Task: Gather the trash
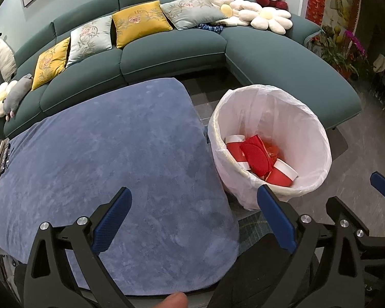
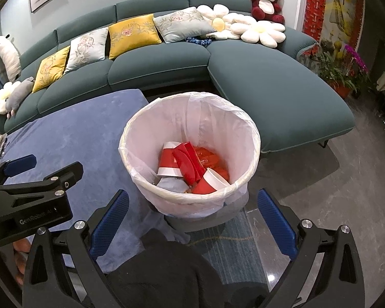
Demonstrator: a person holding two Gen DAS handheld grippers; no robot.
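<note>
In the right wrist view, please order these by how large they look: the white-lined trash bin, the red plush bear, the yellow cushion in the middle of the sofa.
1. The trash bin looks largest by far, but it is nearest the camera.
2. Yellow cushion.
3. Red plush bear, which looks slightly smaller than the cushion; they are close, and the fisheye edge squeezes the bear.

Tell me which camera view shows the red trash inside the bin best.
The right wrist view: the bin sits centred and you look straight down onto the red cups and packaging. In the left wrist view the bin stands off to the right, and its near wall hides part of that trash.
</note>
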